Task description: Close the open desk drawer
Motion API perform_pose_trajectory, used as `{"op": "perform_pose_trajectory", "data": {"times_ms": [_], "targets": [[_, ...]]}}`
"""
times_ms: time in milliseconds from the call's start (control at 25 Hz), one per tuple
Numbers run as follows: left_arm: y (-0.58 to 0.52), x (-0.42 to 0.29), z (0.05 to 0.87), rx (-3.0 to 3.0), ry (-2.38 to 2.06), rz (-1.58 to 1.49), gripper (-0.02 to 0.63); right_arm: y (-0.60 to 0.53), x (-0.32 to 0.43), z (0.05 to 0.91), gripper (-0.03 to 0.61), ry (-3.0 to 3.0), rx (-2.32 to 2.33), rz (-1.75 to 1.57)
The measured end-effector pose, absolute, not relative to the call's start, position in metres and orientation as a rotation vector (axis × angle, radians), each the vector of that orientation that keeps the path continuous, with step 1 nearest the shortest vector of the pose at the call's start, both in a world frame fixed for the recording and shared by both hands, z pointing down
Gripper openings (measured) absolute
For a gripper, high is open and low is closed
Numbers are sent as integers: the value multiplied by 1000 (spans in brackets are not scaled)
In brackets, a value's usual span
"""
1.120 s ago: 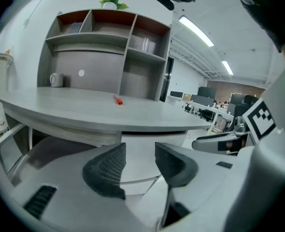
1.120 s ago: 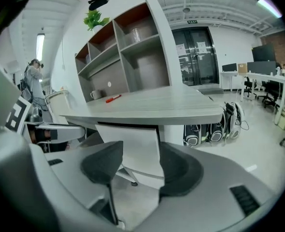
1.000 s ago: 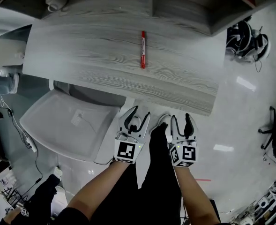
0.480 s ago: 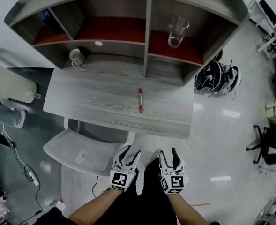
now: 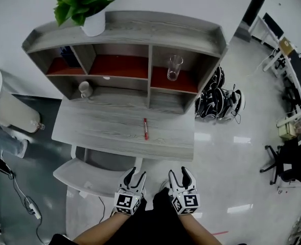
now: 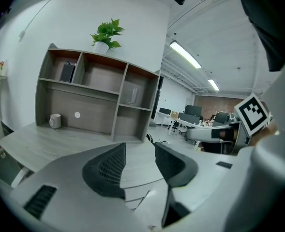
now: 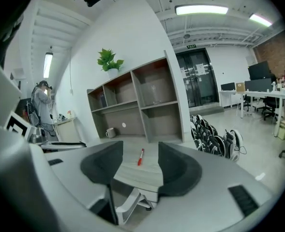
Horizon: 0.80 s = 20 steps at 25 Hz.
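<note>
Grey desk [image 5: 104,129] lies ahead of the left claw [image 5: 137,173] and right claw [image 5: 179,171], both wide open, empty.

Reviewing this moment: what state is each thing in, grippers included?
Left gripper: jaws open, empty.
Right gripper: jaws open, empty.
Red marker pen: lying flat on grey wooden desk.
Clear drinking glass: upright, in grey shelf unit's right compartment.
White mug: upright, on desk.
Green potted plant: upright, atop shelf unit.
White office chair: standing at desk's front edge.

Grey wood-grain desk [image 5: 104,131], shelf hutch [image 5: 124,60] at its back, its drawer not discernible from above.
</note>
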<state>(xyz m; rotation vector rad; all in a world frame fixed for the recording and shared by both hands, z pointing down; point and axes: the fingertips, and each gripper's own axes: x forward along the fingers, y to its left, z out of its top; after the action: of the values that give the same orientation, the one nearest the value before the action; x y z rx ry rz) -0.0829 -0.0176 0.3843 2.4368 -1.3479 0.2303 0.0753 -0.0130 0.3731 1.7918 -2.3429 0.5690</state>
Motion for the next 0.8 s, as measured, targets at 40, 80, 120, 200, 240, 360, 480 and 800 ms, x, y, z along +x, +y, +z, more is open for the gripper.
{"op": "perform_pose_trajectory", "data": {"times_ms": [40,80,120,200,240,360,480,800], "targets": [[-17,-83,377,2430,-1349,202,186,-14,77,365,238,-2356,1797,571],[-19,-83,368,2423,-1353,170,186,-16,79,356,238,-2367,1805,564],[-21,-83,360,2420,-1360,143,186,-18,80,348,238,-2379,1814,552],[-26,-81,345,2431,-1374,119,186,-21,81,336,238,-2400,1822,543],[-28,-79,339,2443,-1378,118,186,-22,81,331,238,-2407,1824,539],[-31,-70,318,2489,-1374,115,186,-22,82,312,238,-2430,1828,502],[-29,-63,292,2520,-1372,69,186,-20,82,285,238,-2486,1835,451],[-32,-45,239,2539,-1348,-74,184,-16,75,209,215,-2630,1797,237]]}}
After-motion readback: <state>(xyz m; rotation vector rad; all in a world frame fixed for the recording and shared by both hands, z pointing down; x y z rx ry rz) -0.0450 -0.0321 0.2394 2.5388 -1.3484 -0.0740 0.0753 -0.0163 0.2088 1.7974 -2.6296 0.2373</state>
